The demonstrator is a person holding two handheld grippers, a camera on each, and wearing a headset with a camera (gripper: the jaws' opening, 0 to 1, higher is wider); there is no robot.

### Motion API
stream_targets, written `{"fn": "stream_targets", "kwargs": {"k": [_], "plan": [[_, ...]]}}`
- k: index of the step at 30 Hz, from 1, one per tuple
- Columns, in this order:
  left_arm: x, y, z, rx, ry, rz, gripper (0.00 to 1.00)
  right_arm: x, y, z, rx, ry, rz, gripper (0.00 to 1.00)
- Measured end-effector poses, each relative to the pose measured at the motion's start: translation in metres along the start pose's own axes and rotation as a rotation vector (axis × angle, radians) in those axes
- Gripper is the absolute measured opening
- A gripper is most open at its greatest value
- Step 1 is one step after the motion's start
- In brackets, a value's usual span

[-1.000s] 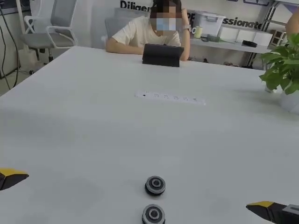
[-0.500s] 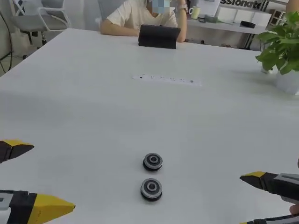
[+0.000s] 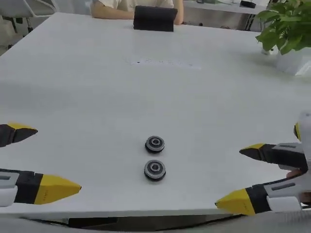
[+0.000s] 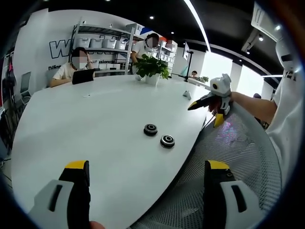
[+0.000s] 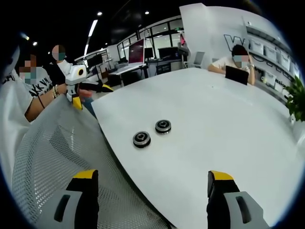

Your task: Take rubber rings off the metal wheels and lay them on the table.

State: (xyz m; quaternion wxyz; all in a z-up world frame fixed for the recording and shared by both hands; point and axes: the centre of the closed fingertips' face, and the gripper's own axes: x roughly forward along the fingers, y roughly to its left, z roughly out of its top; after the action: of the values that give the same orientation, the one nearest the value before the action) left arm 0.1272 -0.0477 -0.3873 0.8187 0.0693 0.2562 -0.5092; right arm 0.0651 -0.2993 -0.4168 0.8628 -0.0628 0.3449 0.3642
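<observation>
1. Two wheels lie flat on the white desk point(image 3: 97, 87): the near wheel point(image 3: 155, 170) and the far wheel point(image 3: 154, 144). They sit just beside each other with a sliver of desk between them. Both are close to the desk's near edge, roughly midway between the two grippers.
2. Each wheel is a grey metal disc with a dark centre. The black rings point(image 3: 146, 170) run round the rims, and both are on their wheels.
3. The left gripper point(image 3: 58, 158) is at the left of the head view. Its black, yellow-tipped jaws are spread wide and hold nothing, and they are well apart from the wheels. Its body is cut off by the picture's left edge.
4. The right gripper point(image 3: 228, 177) is at the right of the head view. Its jaws are likewise spread wide and empty, pointing toward the wheels without touching them. Its body runs off the right edge.
5. How the rings seat on the rims is too small to make out, and the hub detail is blurred.
6. The power strip point(image 3: 163, 62) is faint, white on the white desk. A dark tablet point(image 3: 153, 18) stands at the far edge. A person behind it is cut off by the top edge. A plant point(image 3: 286, 24) is cropped at the upper right.
</observation>
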Motion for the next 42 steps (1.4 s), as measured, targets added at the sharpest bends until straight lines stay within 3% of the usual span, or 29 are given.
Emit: {"fn": "stream_targets", "kwargs": {"k": [7, 10, 24, 35, 42], "plan": [[0.008, -0.013, 0.004, 0.025, -0.017, -0.074, 0.99, -0.004, 0.002, -0.003, -0.011, 0.008, 0.002, 0.94], [0.016, -0.016, 0.004, 0.042, -0.004, -0.097, 0.99, -0.006, 0.002, -0.004, -0.005, 0.003, 0.002, 0.94], [0.024, -0.018, 0.003, 0.070, 0.017, -0.119, 0.99, -0.003, 0.001, 0.002, -0.004, -0.044, 0.020, 0.88], [0.031, -0.023, 0.035, 0.156, -0.010, -0.145, 0.95, 0.000, -0.002, 0.025, -0.054, -0.074, 0.029, 0.83], [0.041, -0.031, 0.064, 0.220, -0.043, -0.168, 0.92, 0.000, -0.003, 0.048, -0.099, -0.102, 0.045, 0.79]]}}
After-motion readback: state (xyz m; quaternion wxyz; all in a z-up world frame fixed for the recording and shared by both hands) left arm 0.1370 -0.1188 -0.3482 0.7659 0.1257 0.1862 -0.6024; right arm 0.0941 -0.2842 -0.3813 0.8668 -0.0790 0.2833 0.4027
